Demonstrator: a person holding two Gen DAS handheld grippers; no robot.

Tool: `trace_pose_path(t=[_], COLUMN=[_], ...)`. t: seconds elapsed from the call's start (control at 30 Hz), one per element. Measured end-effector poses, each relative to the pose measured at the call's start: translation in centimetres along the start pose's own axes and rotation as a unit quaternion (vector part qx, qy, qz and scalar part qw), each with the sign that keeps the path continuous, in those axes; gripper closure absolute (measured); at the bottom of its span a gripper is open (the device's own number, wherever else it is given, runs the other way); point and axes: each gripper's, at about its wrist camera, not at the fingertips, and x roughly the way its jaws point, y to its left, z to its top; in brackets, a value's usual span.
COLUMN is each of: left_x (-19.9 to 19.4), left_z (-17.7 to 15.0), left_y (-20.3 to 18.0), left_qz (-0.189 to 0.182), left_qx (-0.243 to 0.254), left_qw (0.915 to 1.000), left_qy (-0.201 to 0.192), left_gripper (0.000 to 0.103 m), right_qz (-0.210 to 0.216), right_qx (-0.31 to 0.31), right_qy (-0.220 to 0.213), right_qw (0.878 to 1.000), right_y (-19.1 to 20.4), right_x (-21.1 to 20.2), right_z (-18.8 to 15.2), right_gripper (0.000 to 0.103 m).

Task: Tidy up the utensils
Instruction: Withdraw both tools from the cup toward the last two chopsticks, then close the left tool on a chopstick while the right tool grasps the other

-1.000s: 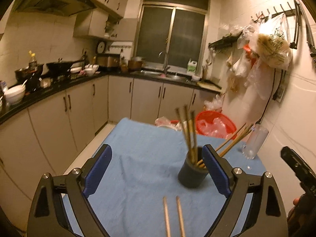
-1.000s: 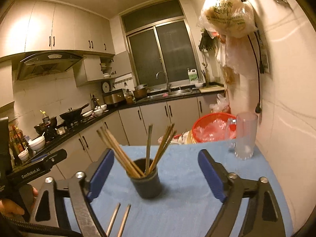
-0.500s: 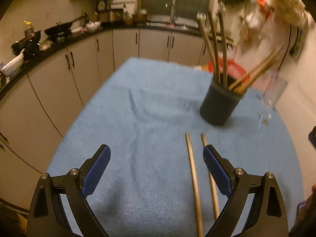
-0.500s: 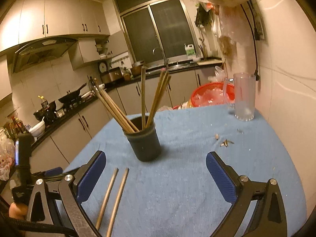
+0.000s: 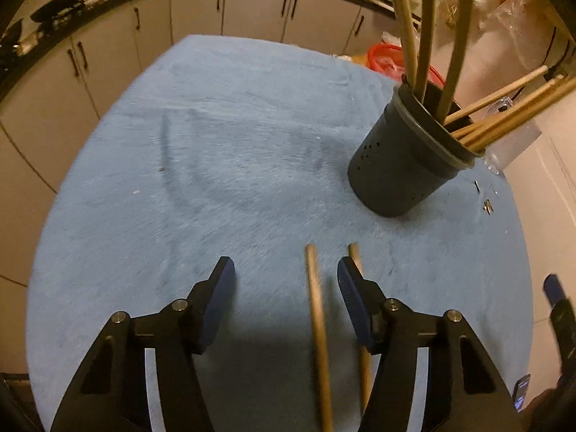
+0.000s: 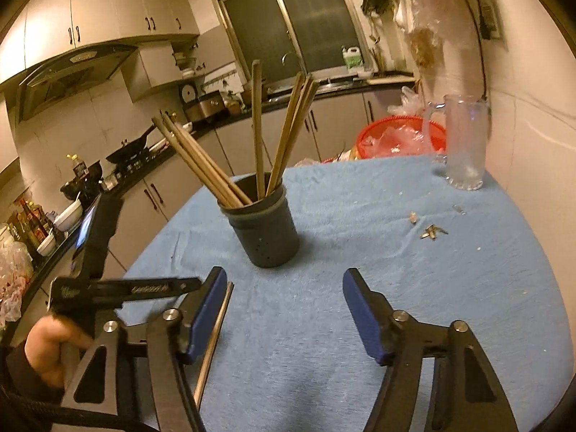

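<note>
A dark round utensil holder (image 5: pixel 403 165) stands on the blue cloth (image 5: pixel 223 165) and holds several wooden chopsticks (image 5: pixel 424 36). It also shows in the right wrist view (image 6: pixel 264 230). Two loose chopsticks lie on the cloth: one (image 5: pixel 316 324) lies between the fingers of my open left gripper (image 5: pixel 284 280), near its right finger; the other (image 5: pixel 356 253) is partly hidden behind that finger. My right gripper (image 6: pixel 284 288) is open and empty, low over the cloth in front of the holder. One loose chopstick (image 6: pixel 212 338) shows beside its left finger.
A clear glass mug (image 6: pixel 464 144) stands at the table's far right by the wall. Small metal bits (image 6: pixel 432 232) lie on the cloth near it. A red basket (image 6: pixel 399 136) sits beyond the table. Kitchen counters run along the left and back.
My left gripper has tilted down and moved forward over the loose chopsticks, its fingers closer together. My right gripper has lowered toward the cloth and neared the holder.
</note>
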Motion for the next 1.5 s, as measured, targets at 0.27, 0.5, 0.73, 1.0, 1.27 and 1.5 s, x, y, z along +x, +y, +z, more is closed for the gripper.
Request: trace_pose_path(t=[0.27,0.5,0.73,1.0,1.27,1.5], left_x=[1.4,0.3,0.1,0.2,0.6,1.4], left_z=[0.5,0.5,0.4,0.7,1.5,2.0], left_y=[0.5,2.9,5.4,4.6,2.7,1.0], left_qz=[-0.028,-0.029,-0.055,-0.067,-0.032,0.009], left_qx=[0.014,0.025,0.019,0.015,0.026,0.038], left_qw=[0.9992,0.9987,0.9971,0.9954,0.996,0.996], left_qy=[0.024,0.033,0.05,0.067,0.079,0.081], left_gripper=[0.097,0.098,0.098,0.079,0.074,0.096], right_qz=[0.032,0.075,0.052,0.005,-0.017,-0.03], right_qx=[-0.005,0.001,-0.026,-0.077,-0.052,-0.048], right_qy=[0.063,0.158,0.192,0.191,0.209,0.231], right_qw=[0.997,0.985,0.98,0.979,0.976,0.971], right_y=[1.7,4.1,6.6,7.2,5.2,3.8], right_x=[4.9,11.7,15.9,16.3,14.0,13.2], right_z=[0.3,0.0,-1.0,-1.0,-0.5,-0.7], right_gripper=[0.053,0.071,0.071,0.094,0.095,0.094])
